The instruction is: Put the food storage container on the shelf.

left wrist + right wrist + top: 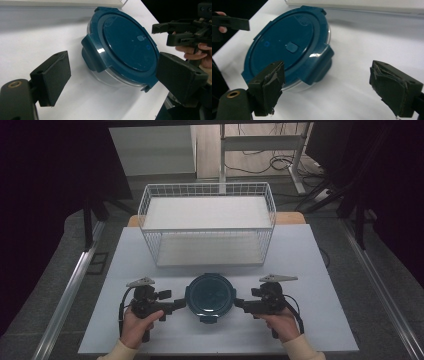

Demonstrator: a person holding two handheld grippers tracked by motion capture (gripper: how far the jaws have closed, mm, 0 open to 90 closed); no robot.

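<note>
- High view: lidded container (210, 297) on tabletop (300, 255), left tongs (180, 304) at 9 o'clock, right tongs (240, 304) at 3, basket (207, 222) at 12.
- Gripper views: both tongs gape, nothing gripped; side latches (93, 55) visible.

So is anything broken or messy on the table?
Mostly tidy. The round dark-teal lidded clear container sits upright and closed. One odd thing: the right tool's foam pads look frayed and torn at the edges.
</note>
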